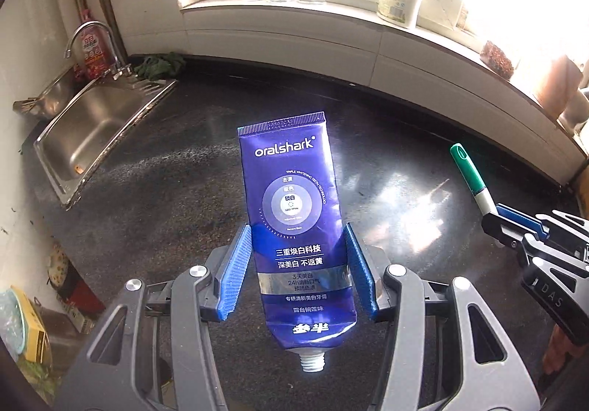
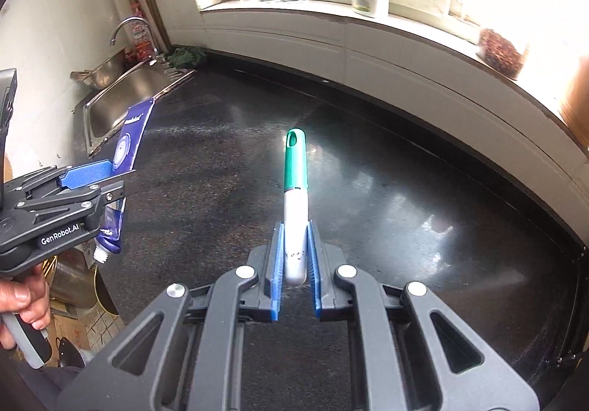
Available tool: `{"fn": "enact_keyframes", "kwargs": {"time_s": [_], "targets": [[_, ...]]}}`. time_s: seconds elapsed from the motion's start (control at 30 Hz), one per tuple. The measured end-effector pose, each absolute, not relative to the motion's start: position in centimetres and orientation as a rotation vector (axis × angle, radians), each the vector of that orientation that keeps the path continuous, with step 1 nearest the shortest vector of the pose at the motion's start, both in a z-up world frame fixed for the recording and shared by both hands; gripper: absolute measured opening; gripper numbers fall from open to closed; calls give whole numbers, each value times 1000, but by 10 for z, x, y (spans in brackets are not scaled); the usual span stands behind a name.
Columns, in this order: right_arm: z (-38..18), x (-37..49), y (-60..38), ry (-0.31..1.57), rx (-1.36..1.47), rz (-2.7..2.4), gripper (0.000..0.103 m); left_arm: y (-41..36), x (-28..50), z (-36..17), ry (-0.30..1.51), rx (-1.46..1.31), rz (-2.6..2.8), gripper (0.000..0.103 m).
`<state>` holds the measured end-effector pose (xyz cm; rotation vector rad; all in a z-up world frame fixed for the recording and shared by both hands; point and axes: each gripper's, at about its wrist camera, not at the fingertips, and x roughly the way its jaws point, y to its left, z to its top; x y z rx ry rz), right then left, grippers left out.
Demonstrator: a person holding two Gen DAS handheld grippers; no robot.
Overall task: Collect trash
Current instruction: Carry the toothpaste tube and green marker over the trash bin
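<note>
Dark speckled worktop with a sink at its left end

The glossy black stone worktop (image 2: 228, 153) runs along under a white tiled wall, and window glare reflects brightly off its right half. A stainless steel sink (image 1: 92, 131) is set into its left end, with a curved chrome tap (image 1: 86, 34) rising from the sink's far rim. A crumpled dark green cloth (image 1: 160, 65) lies in the far left corner of the worktop, just beside the sink's far right corner and touching the wall. A red bottle (image 1: 95, 50) stands behind the tap, against the wall; its base is hidden.
</note>
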<state>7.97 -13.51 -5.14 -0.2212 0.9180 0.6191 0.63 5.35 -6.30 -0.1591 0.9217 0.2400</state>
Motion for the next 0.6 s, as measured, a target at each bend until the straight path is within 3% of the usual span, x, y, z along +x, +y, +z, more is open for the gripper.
{"fn": "enact_keyframes", "kwargs": {"time_s": [0.6], "targets": [[-64,-68,151,942,-476,1290,13,241,-198,-77,923,-397,797,50]]}}
